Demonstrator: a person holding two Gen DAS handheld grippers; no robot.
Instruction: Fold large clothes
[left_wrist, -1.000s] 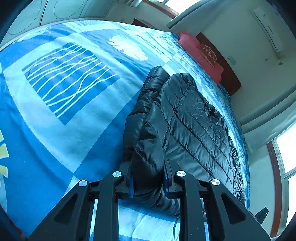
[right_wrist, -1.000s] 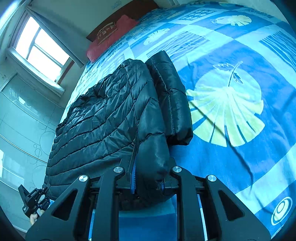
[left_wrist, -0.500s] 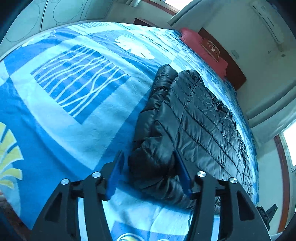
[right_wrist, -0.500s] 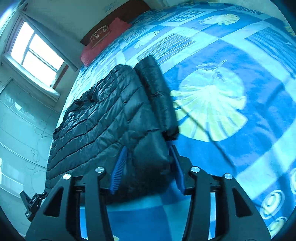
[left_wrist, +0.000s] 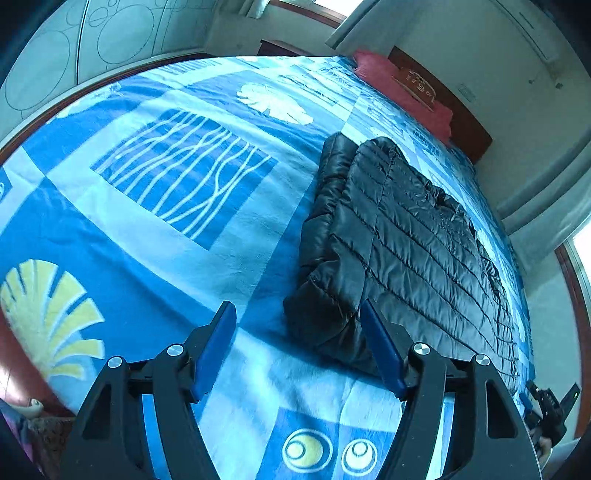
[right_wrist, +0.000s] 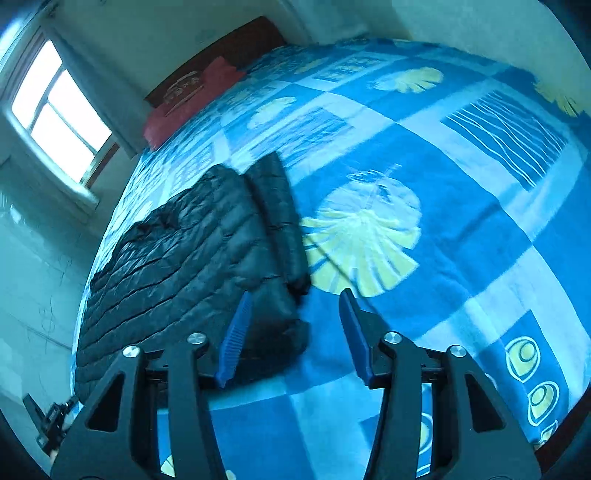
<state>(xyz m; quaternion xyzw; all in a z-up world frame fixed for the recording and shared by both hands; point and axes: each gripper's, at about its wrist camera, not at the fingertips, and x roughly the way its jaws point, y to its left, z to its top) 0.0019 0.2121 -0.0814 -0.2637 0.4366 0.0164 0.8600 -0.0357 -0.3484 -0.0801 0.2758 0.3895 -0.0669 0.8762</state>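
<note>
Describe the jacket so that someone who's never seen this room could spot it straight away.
Find the big bed with the blue patterned blanket and the red pillow at its head. The jacket lies on it, near the side facing the window: black, shiny, quilted in puffy ribs, the only dark thing on that bright cover.

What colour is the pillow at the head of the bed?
Red, the pillow lying against the dark wooden headboard. The left wrist view shows it best.

The black quilted puffer jacket (left_wrist: 406, 251) lies flat on the bed — folded lengthwise, a sleeve tucked along one long edge — its near corner puffed up and glossy.
</note>
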